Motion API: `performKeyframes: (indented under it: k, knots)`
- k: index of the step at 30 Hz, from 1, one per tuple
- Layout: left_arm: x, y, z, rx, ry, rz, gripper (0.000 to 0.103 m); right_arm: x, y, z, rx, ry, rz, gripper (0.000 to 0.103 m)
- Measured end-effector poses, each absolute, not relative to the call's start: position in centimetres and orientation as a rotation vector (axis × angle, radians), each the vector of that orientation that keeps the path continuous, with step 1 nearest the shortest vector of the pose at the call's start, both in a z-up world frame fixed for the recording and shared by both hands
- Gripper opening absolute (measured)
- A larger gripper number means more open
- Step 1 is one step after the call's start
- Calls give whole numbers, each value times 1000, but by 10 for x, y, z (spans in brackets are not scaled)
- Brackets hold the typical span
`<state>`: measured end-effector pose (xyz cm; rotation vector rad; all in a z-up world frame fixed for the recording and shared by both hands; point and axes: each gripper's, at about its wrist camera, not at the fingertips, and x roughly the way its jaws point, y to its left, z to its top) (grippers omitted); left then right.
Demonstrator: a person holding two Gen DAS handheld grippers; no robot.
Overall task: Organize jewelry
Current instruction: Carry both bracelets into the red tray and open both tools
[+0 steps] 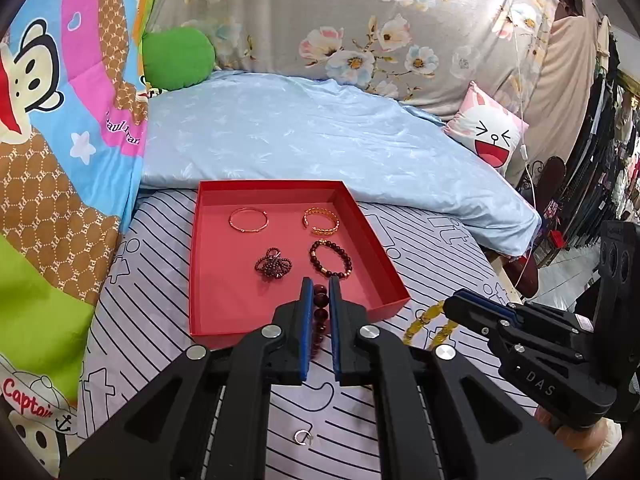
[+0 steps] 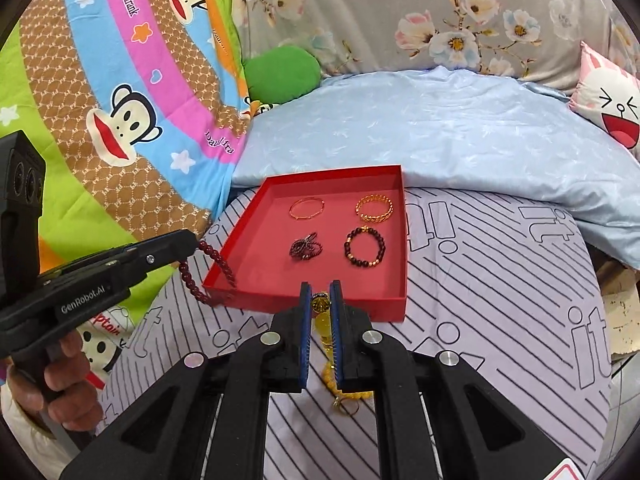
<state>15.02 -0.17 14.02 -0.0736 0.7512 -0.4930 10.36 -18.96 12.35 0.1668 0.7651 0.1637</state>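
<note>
Two bracelets pinched above the red tray (image 1: 362, 236)

Our left gripper (image 1: 319, 286) clamps dark red beads (image 1: 320, 312); our right gripper (image 2: 320, 290) clamps yellow beads (image 2: 322, 322) (four pieces already inside).

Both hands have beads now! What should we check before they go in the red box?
1. Left tool shut on the dark red bead bracelet: ok.
2. Right tool shut on the yellow bead bracelet: ok.
3. Both bracelets lifted fully off the bed: cannot tell.
4. Free space along the near side of the red box: ok.
5. Four pieces already in the box lie apart, not tangled together: ok.
6. Small silver ring on the striped sheet, outside the box: not ok.
</note>
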Motion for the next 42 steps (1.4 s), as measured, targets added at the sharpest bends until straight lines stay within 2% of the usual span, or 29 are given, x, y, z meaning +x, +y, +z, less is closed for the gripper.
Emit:
performKeyframes:
  k: [9,13,22,31,32,33,34,36,37,39,42]
  knots:
    - [185,-10,136,-119,781,-521,7,147,-186,138,176,720,207,9]
    - [205,-16,134,-147,779,-536,8,179,-186,123,240,749,235,9]
    - [239,-11,53,-87,941,-403,7,207,-192,57,224,884,161,9]
    - [231,-7,31,44,917,-271,9,205,-195,40,120,894,86,9]
    - [231,-7,30,51,912,-258,11,204,-193,40,110,889,83,9]
    - [230,-6,30,51,906,-250,19,202,-191,41,99,876,81,11]
    - [229,-5,31,44,898,-243,32,200,-189,43,85,866,78,14]
    - [226,-1,34,23,873,-232,50,196,-187,47,73,850,73,23]
    - [224,1,37,18,860,-226,55,194,-185,49,72,841,77,26]
    - [221,4,41,10,840,-212,62,189,-184,52,72,832,80,32]
    - [217,8,45,-10,838,-213,62,183,-184,56,86,828,84,34]
